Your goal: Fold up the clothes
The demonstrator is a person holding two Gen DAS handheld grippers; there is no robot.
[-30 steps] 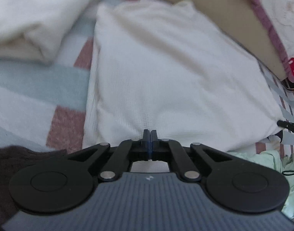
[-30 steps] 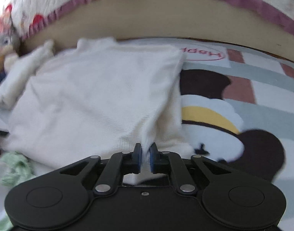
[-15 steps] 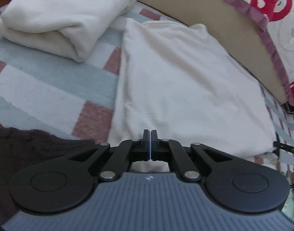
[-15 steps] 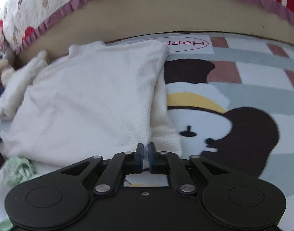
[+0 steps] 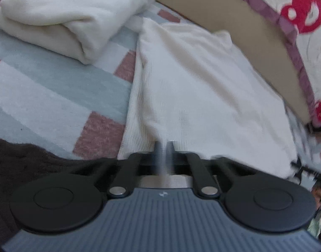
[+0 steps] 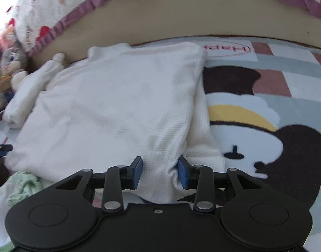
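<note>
My right gripper [image 6: 159, 172] is opening, its blue pads astride the waffle-knit white garment [image 6: 110, 113], folded rectangular on the plush patterned blanket [image 6: 286, 109]. My left gripper [image 5: 163, 151], blurred, appears shut on that garment's near hem; a rolled cream towel [image 5: 72, 19] lies at ten o'clock.

open rug [image 6: 286, 109] right of frame is clear; folded towel [image 5: 72, 19] upper left, sofa edge [image 6: 181, 19] along top, plush toys [image 6: 11, 63] far left block.

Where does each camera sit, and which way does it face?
Left wrist: sits on the left gripper, looks forward and down over the white garment to a folded towel; fingers shut.
Right wrist: sits on the right gripper, looks forward and down over the garment's corner to the rug; jaws opening, cloth between them.
Shared: garment, rug, beige bed edge.
</note>
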